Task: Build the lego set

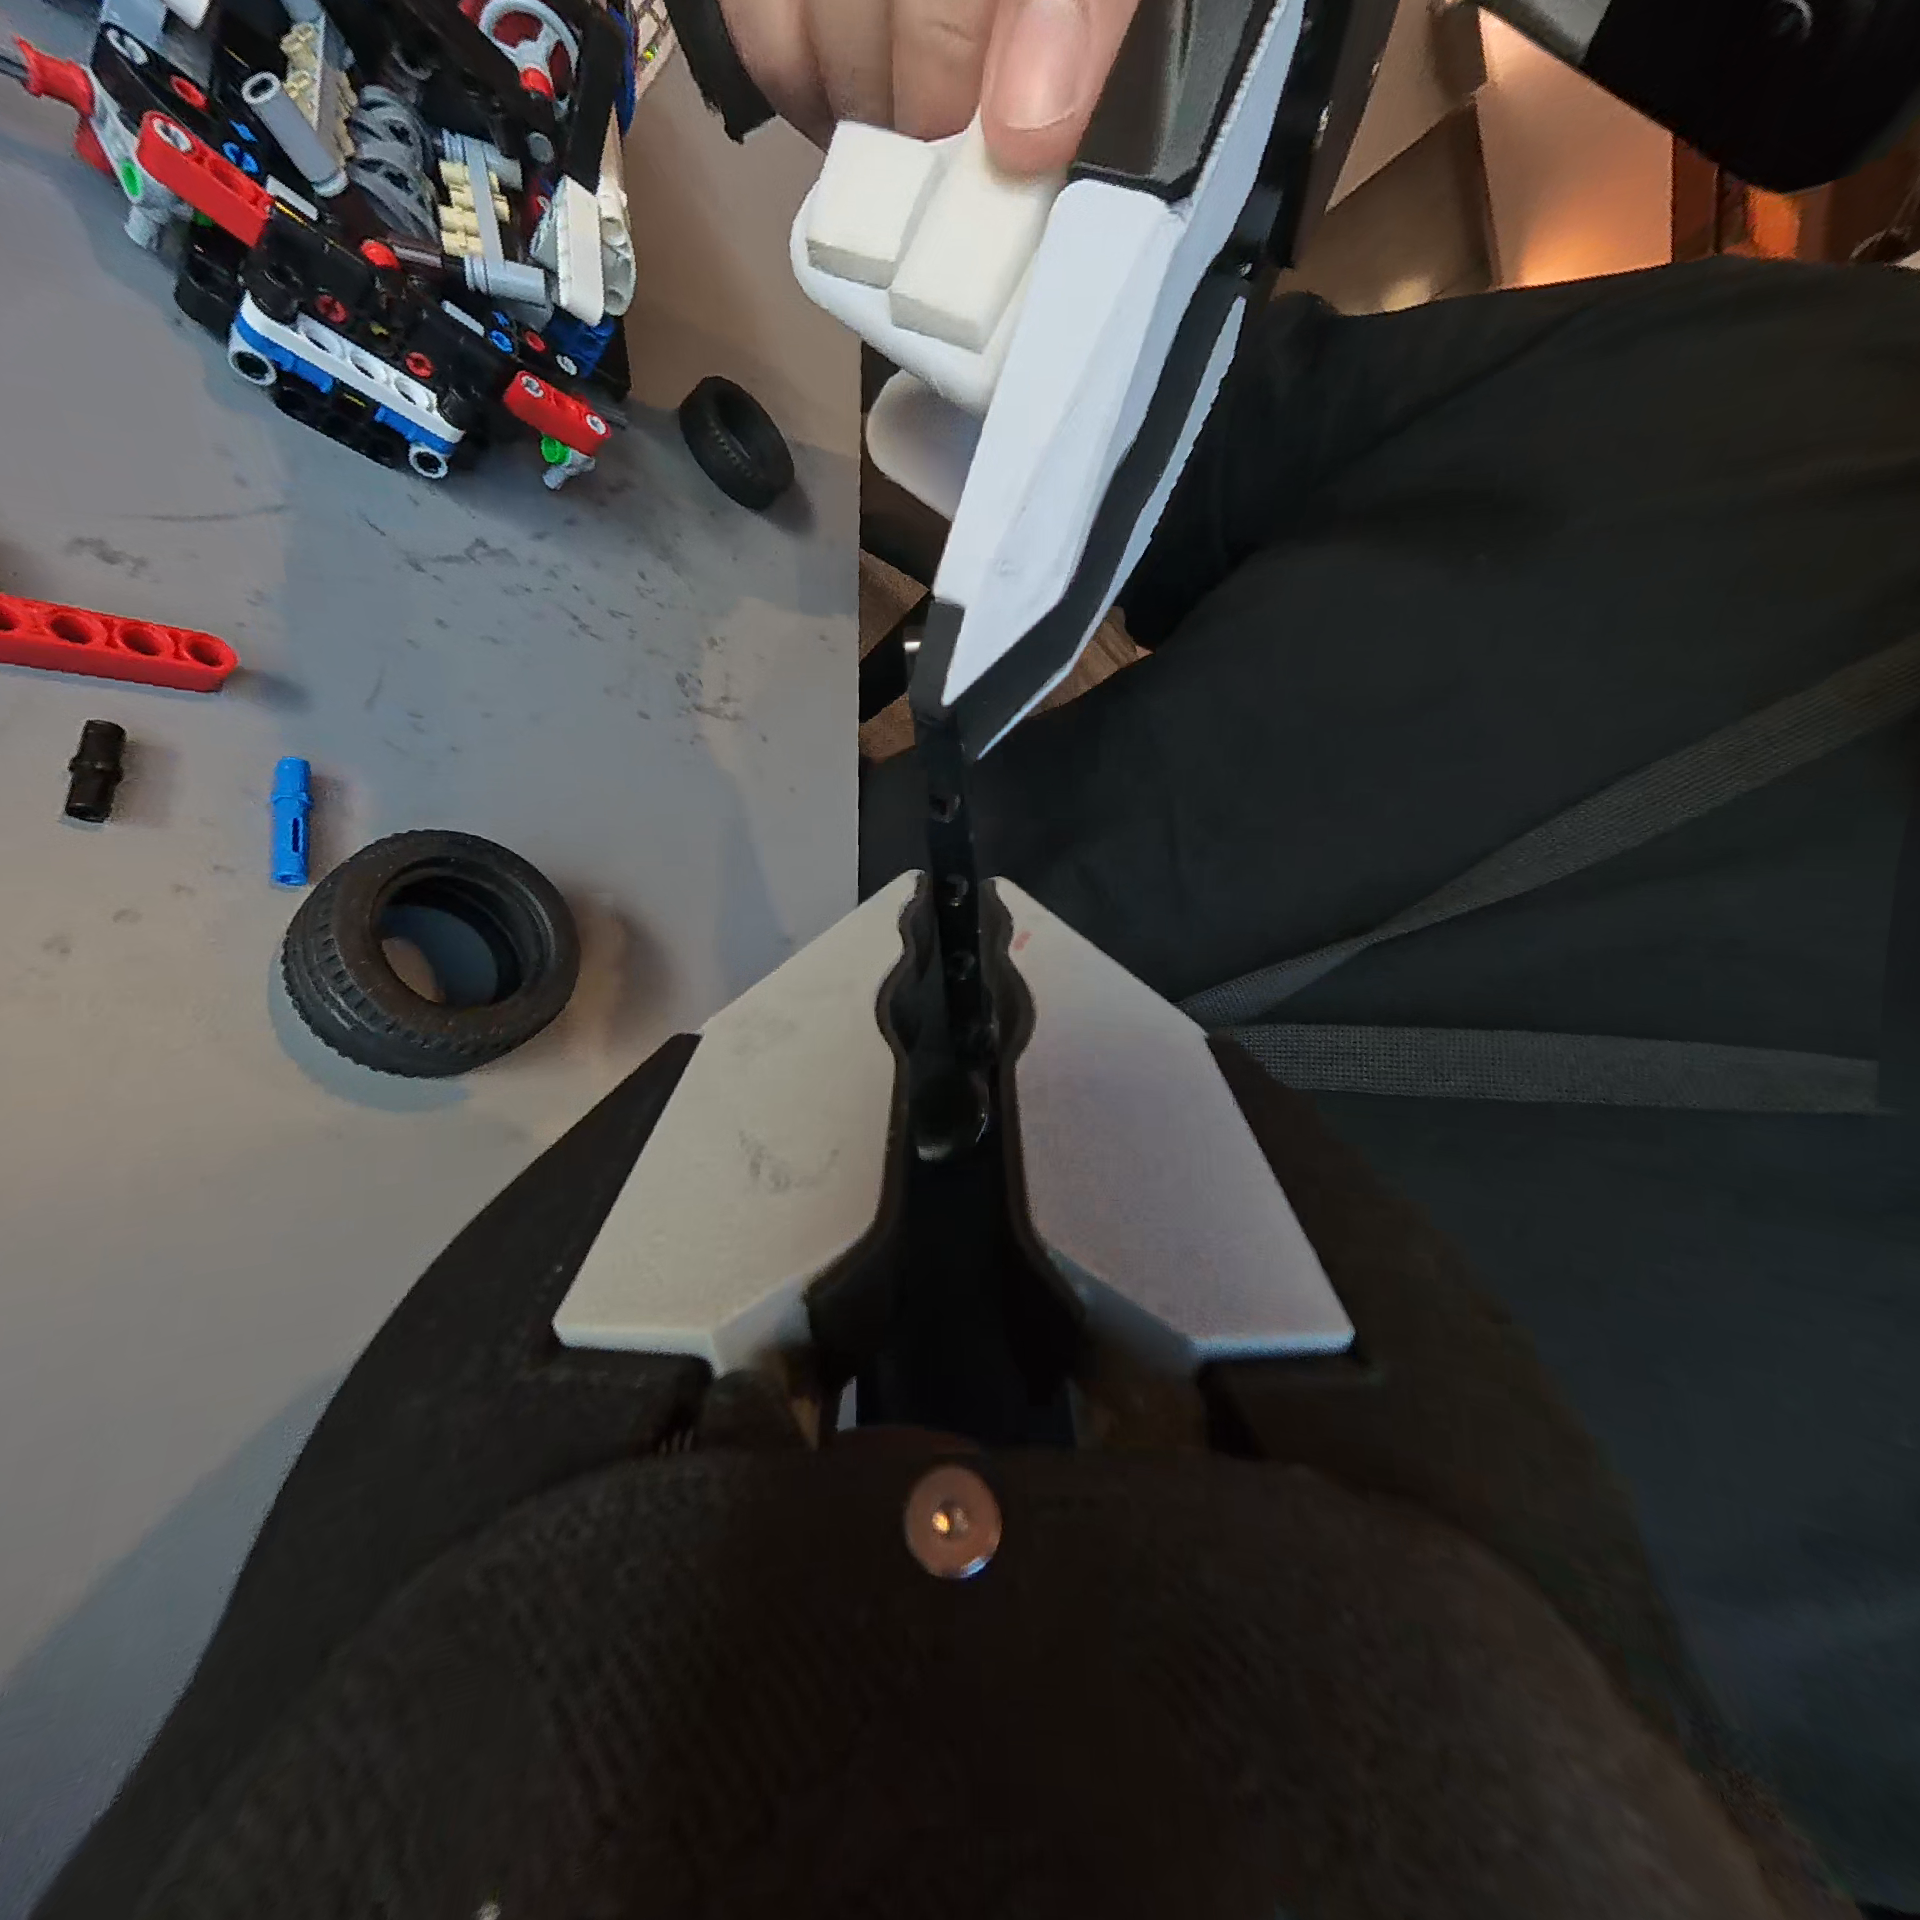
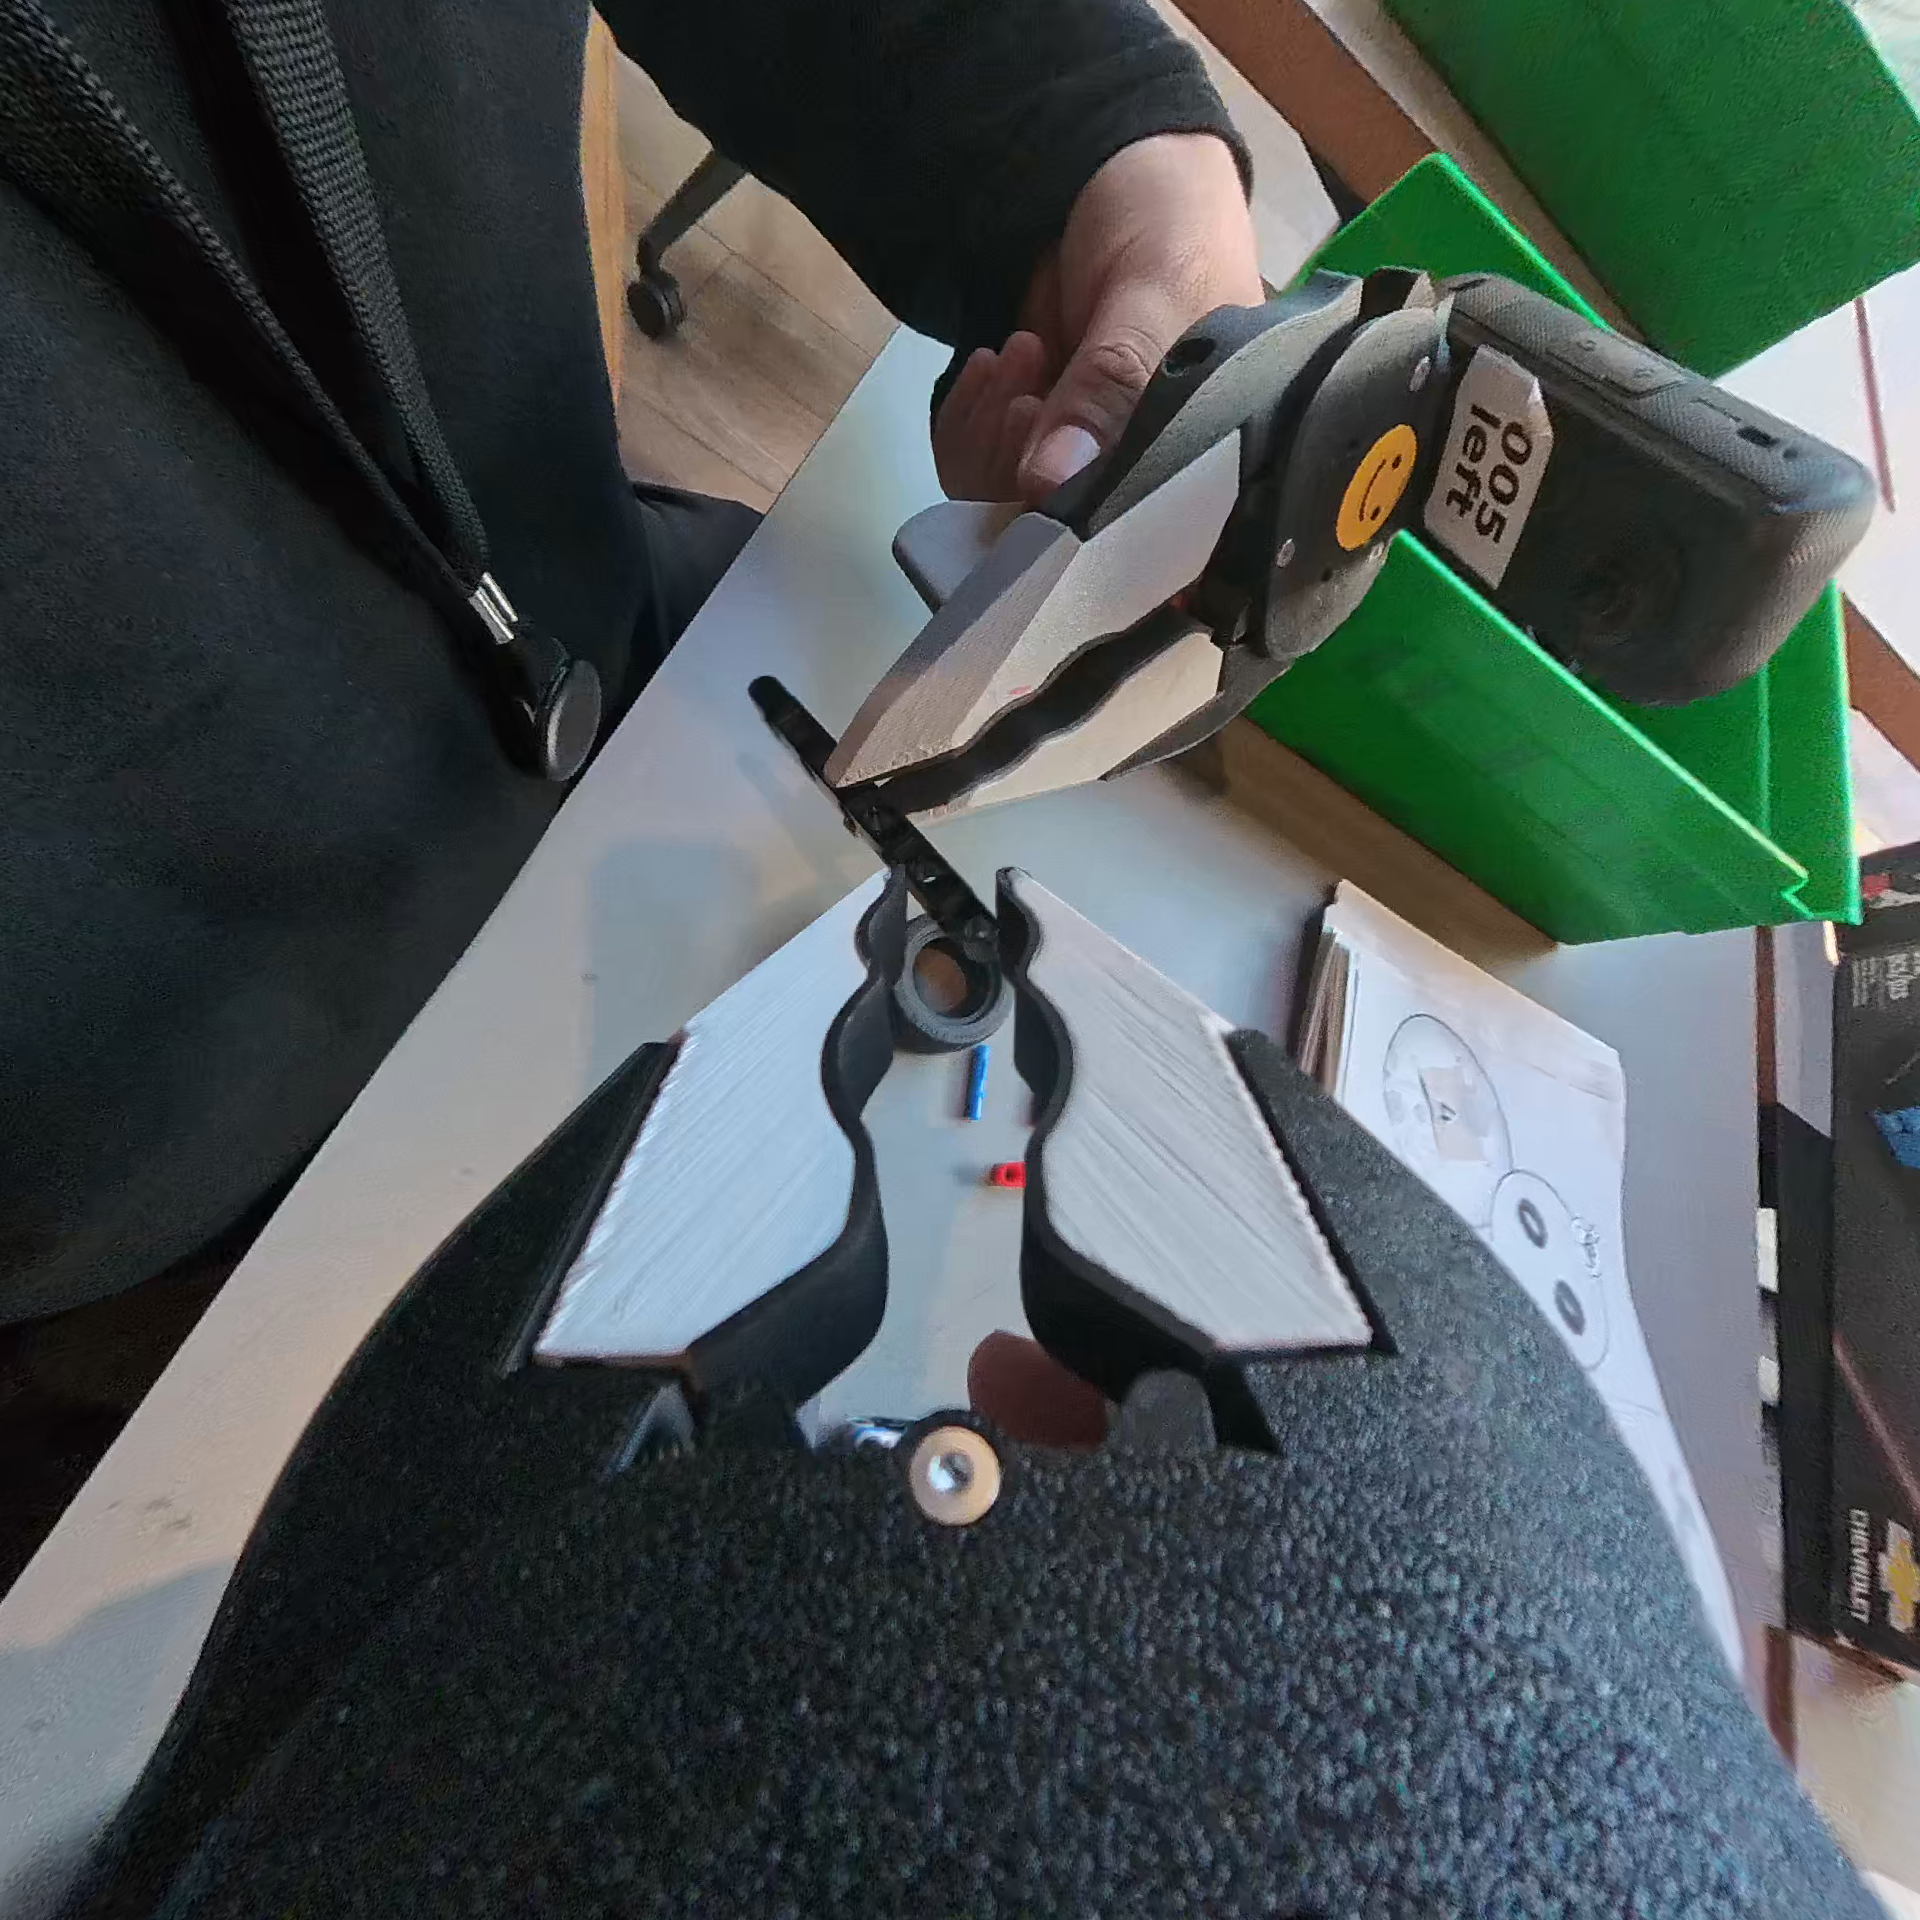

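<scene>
Left wrist view shows the left gripper (image 1: 951, 914) closed tight on a thin black beam (image 1: 954, 935), a narrow lego piece with small holes along it, which runs up out of the fingers. The beam's far end meets the tip of the right gripper (image 1: 940, 717), which comes down from the top of the picture, held by a hand (image 1: 914, 62). All this hangs off the edge of the grey table (image 1: 520, 644), above the person's dark trousers.

On the table lie a large black tyre (image 1: 431, 954), a blue pin (image 1: 290, 821) just beside it, a black connector (image 1: 96, 770), a red beam (image 1: 114, 652) and a smaller tyre (image 1: 736, 442). The partly built lego car (image 1: 353, 229), black, white, red and blue, stands at the far left corner.

Right wrist view shows the right gripper (image 2: 945, 894) with its fingers standing apart; the beam's near end (image 2: 940, 883) sits between the tips, against the right-hand one, but whether it is clamped cannot be told. The left gripper (image 2: 857, 784) pinches the beam farther along. Beside them lie an instruction booklet (image 2: 1455, 1091), green bins (image 2: 1538, 769) and a dark box (image 2: 1870, 1247).
</scene>
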`<state>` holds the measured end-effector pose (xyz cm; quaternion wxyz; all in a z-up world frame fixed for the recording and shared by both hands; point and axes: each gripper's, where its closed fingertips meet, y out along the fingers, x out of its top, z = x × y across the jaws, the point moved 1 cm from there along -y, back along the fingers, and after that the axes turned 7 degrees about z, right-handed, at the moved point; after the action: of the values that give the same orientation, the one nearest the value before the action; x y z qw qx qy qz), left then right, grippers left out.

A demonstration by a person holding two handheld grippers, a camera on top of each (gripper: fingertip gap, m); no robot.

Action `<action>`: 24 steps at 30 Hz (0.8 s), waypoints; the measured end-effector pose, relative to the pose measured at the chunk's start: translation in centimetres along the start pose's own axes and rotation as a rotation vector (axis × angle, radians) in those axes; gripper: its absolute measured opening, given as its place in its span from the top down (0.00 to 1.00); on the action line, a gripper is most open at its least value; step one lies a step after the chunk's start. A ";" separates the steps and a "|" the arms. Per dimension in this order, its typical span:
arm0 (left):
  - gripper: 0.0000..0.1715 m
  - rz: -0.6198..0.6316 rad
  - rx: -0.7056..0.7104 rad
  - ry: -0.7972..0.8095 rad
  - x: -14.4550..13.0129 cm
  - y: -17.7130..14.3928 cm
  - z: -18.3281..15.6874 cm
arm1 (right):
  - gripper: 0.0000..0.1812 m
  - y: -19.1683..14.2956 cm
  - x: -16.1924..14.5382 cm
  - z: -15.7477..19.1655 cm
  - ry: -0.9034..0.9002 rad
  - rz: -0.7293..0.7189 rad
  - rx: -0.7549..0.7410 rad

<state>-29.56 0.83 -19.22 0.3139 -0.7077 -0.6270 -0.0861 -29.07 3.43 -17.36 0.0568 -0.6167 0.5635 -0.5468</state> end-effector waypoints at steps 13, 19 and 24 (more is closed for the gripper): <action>0.96 -0.137 0.046 -0.051 0.5 0.3 2.1 | 0.94 0.2 -2.9 0.9 0.187 -0.057 -0.001; 0.79 -0.235 0.270 -0.020 0.9 -1.0 4.1 | 0.96 -1.1 -4.4 -1.2 0.347 -0.103 -0.026; 0.77 -0.234 0.533 0.161 0.4 -2.3 5.3 | 0.96 -2.8 -5.1 -3.8 0.447 -0.153 -0.093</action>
<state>-33.11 4.08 -22.42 0.5254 -0.5141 -0.6780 -0.0098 -28.94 10.40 -17.10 -0.1393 -0.5231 0.5381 -0.6460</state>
